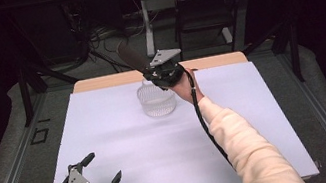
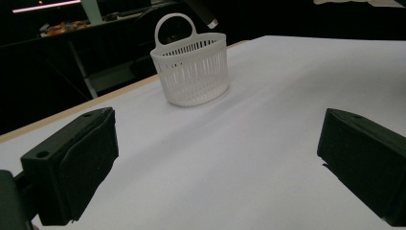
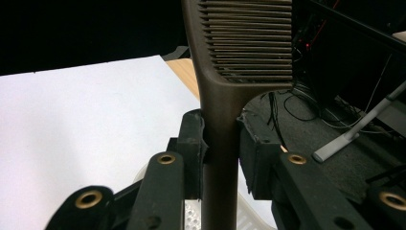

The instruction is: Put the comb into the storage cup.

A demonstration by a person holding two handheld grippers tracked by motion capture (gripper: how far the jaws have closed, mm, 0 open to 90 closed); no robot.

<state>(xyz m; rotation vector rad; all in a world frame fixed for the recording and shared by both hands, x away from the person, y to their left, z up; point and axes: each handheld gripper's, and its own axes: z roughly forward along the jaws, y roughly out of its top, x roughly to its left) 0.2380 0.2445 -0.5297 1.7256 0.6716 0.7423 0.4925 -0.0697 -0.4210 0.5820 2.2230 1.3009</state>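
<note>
Right gripper (image 1: 164, 73) up over the far half of the table (image 1: 107, 132), jaws clamped on the handle of a brown comb (image 3: 225, 96). Comb held above the white basket (image 1: 157, 100), teeth end slanting up and away. Basket upright on the white sheet, handle raised. Left gripper (image 1: 96, 177) rests near the front left corner, jaws wide apart, nothing between them.
</note>
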